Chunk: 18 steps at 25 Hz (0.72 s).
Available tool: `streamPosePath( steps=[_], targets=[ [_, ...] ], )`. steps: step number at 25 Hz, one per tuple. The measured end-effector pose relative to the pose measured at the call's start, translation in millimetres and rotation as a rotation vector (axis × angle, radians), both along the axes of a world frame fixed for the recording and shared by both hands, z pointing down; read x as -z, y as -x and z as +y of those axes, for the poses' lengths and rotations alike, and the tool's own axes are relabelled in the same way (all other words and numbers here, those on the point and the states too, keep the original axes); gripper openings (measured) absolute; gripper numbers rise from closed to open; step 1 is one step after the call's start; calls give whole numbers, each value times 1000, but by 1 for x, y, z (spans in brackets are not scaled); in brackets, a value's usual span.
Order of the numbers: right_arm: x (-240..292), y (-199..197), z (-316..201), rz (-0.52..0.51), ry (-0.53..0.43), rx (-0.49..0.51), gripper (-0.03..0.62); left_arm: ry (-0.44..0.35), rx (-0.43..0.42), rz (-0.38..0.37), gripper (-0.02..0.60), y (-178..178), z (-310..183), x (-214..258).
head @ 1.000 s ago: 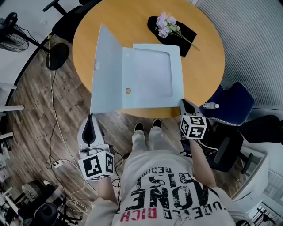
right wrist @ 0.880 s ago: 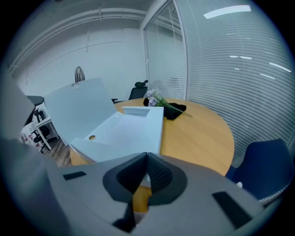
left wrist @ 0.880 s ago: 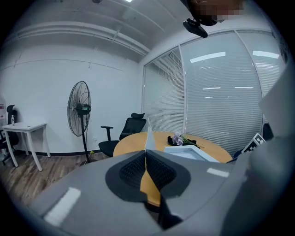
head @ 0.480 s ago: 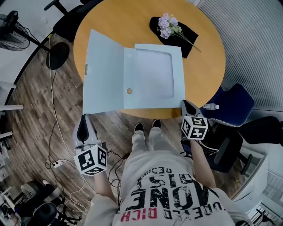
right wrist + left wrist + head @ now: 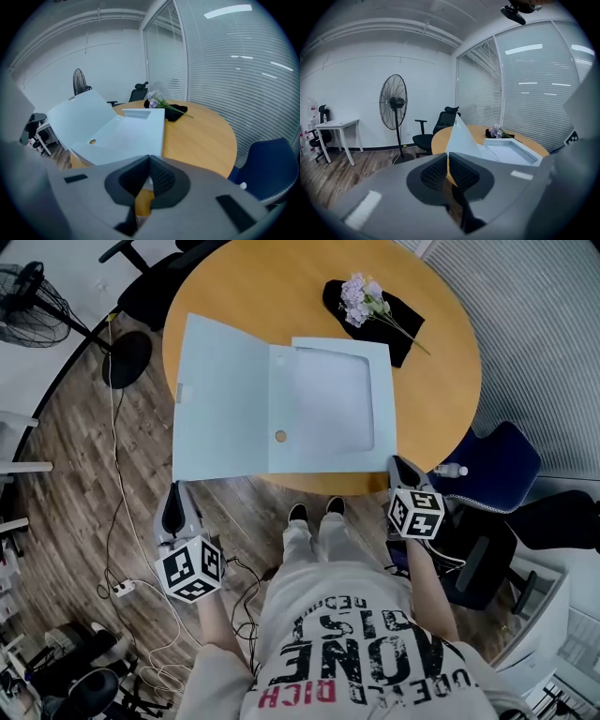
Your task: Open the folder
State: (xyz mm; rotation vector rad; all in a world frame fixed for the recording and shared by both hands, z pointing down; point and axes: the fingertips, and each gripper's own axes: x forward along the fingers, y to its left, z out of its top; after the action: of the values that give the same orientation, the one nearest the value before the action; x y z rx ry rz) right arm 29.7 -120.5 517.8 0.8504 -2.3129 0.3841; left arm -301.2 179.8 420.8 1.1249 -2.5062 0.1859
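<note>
The person stands at the near edge of the round wooden table [image 5: 431, 399], a gripper in each hand. The left gripper [image 5: 176, 491] hangs off the table's near left side, over the plank floor, apart from everything. Its jaws are drawn almost together with only a thin slit between the pads, and nothing is in them [image 5: 447, 157]. The right gripper [image 5: 398, 463] sits at the near right corner of the folder [image 5: 309, 409]. Its jaws are clenched, and a pale sliver shows between the pads [image 5: 149, 159], so it seems to be pinching that corner, though the contact is hard to make out.

The pale blue folder lies open on the near half of the table. Its cover [image 5: 220, 399] is swung out to the left, slanting up rather than lying flat, and its near left corner reaches past the table edge. The shallow tray of the folder faces up, with a small round hole [image 5: 280, 436] near the spine.

Further across the table, a sprig of lilac flowers [image 5: 361, 296] rests on a black cloth [image 5: 398, 324], well apart from the folder. A blue chair [image 5: 497, 465] stands just beside the table on the right. Beyond the table on the left are a standing fan [image 5: 395, 103] and a black office chair [image 5: 440, 124].
</note>
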Motion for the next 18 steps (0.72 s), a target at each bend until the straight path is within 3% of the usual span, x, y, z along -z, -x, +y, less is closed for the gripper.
streamPosePath(
  steps=[18],
  targets=[
    [1,-2,1,6,-2,-18,12,89,69,78,26,36,23,-61]
  ],
)
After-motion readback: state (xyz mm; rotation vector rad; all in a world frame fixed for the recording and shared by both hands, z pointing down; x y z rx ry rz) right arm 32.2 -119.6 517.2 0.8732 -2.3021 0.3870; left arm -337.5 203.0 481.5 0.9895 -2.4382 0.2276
